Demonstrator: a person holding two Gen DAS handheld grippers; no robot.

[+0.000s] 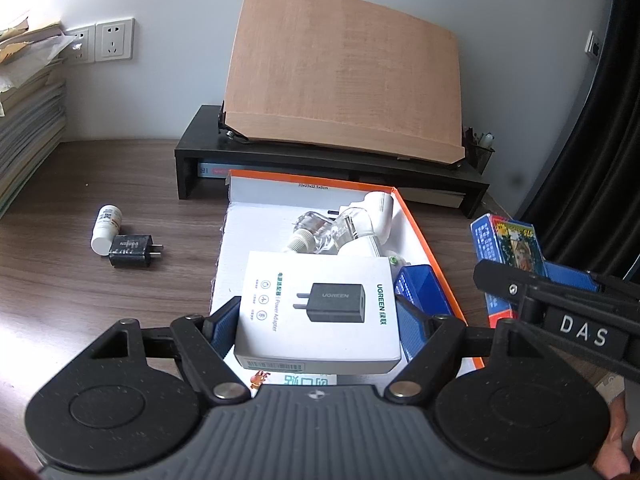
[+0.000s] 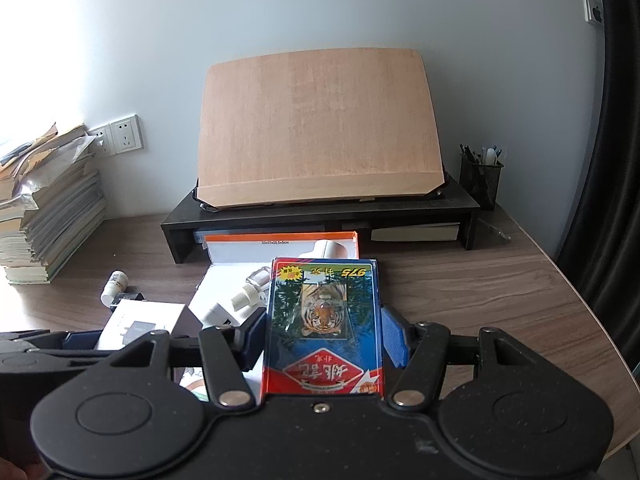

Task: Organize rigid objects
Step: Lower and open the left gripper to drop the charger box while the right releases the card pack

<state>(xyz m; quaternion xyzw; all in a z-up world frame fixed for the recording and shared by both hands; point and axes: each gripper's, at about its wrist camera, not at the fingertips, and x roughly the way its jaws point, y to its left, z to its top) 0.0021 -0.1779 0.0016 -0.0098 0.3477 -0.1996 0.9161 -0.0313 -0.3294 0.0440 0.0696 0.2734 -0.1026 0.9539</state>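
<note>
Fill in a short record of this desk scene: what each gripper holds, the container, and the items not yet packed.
left gripper: shut on white power adapter box
right gripper: shut on blue tiger card box
container: orange-edged cardboard box, open, holding clear bottles
loose on wooden desk: white pill bottle, black plug charger, touching
</note>
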